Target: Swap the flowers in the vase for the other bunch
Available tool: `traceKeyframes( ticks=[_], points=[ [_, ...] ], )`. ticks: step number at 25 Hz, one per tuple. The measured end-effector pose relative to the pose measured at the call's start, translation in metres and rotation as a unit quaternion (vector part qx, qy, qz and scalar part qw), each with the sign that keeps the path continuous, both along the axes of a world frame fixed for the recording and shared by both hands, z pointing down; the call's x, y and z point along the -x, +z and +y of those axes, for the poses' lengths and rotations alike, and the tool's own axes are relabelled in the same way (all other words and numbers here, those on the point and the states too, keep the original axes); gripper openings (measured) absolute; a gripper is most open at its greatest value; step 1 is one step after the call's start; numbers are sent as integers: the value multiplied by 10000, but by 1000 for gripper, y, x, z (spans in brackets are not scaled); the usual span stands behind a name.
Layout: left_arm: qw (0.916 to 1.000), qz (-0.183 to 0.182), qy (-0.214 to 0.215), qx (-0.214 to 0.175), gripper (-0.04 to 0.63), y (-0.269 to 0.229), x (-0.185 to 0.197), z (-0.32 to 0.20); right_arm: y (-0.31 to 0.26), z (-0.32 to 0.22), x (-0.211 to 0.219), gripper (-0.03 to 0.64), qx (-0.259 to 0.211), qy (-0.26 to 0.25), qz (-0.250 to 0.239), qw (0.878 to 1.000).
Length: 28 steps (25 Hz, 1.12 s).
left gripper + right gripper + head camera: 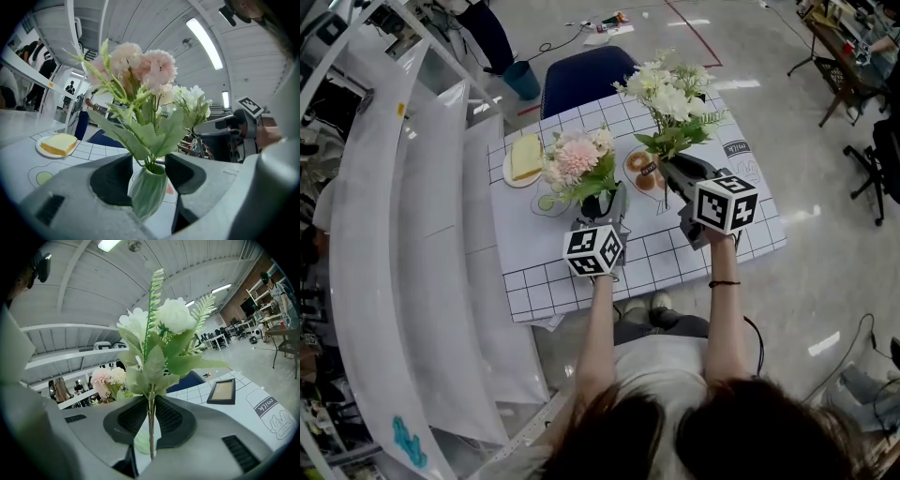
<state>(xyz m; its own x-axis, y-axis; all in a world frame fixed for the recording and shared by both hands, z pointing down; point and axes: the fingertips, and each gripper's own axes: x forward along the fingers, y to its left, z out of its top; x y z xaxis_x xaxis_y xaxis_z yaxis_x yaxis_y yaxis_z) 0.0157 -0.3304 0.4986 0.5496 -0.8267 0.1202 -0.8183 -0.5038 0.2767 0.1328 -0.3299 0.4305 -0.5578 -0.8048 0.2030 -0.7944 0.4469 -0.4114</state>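
Observation:
A pale green ribbed vase (149, 190) stands on the checked table (572, 281) and holds the pink bunch (577, 159) (145, 70). My left gripper (602, 208) (149, 171) is open around the vase, with a gap between the vase and each pad. My right gripper (670, 173) (151, 420) is shut on the stems of the white bunch (675, 98) (164, 326), holding it upright in the air just right of the vase. In the right gripper view the pink bunch (108, 378) shows behind at the left, and the vase is mostly hidden by the jaws.
A plate with a yellow slice (525, 157) (58, 144) sits left of the vase, and a plate with a pastry (642, 172) lies between the grippers. A framed panel (222, 391) and a printed milk carton (269, 411) are on the right side. A blue chair (586, 80) stands behind the table.

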Motion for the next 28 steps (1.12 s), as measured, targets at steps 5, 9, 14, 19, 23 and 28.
traceKeyframes(
  ticks=[5,9,14,19,23,28],
  points=[
    [9999,-99,41,-35,202,0,-4,-3,2,-2,-6,51,21,52,-34,10000],
    [9999,-115,13,-55,183,0,-5,-3,3,-2,-11,51,32,100,-56,9999],
    [9999,-103,-51,-94,120,-3,-2,-3,4,-1,-12,51,56,104,-50,9999],
    [9999,-120,-44,-81,106,-3,-1,-4,5,-2,-8,51,72,58,-44,9999],
    [9998,-136,-45,-106,89,-9,1,-6,4,-2,-5,51,63,21,-45,10000],
    [9999,-90,-46,-127,81,-13,2,-5,3,0,-2,51,53,-16,-52,10000]
  ],
)
